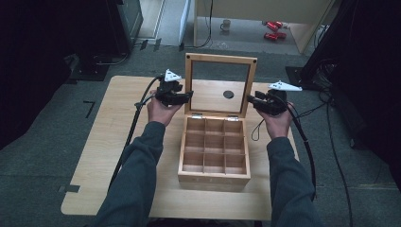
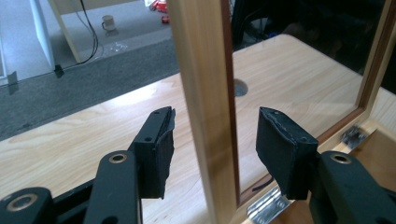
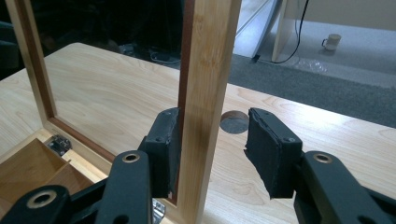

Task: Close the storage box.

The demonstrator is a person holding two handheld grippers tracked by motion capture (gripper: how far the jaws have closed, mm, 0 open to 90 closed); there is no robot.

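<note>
Forearms in grey sleeves rise from the near table edge and spread to either side of the wooden compartment box (image 1: 214, 152) at the middle of the table (image 1: 99, 156). Its glass-paned lid (image 1: 220, 85) stands upright on the far-side hinges. The left gripper (image 1: 187, 96) straddles the lid's left frame rail, jaws apart, neither pad pressing the wood. The right gripper (image 1: 250, 99) straddles the right rail, jaws apart, one pad close against the wood; whether it touches is hard to tell. Farther off, a mug (image 1: 226, 24) sits on the floor.
</note>
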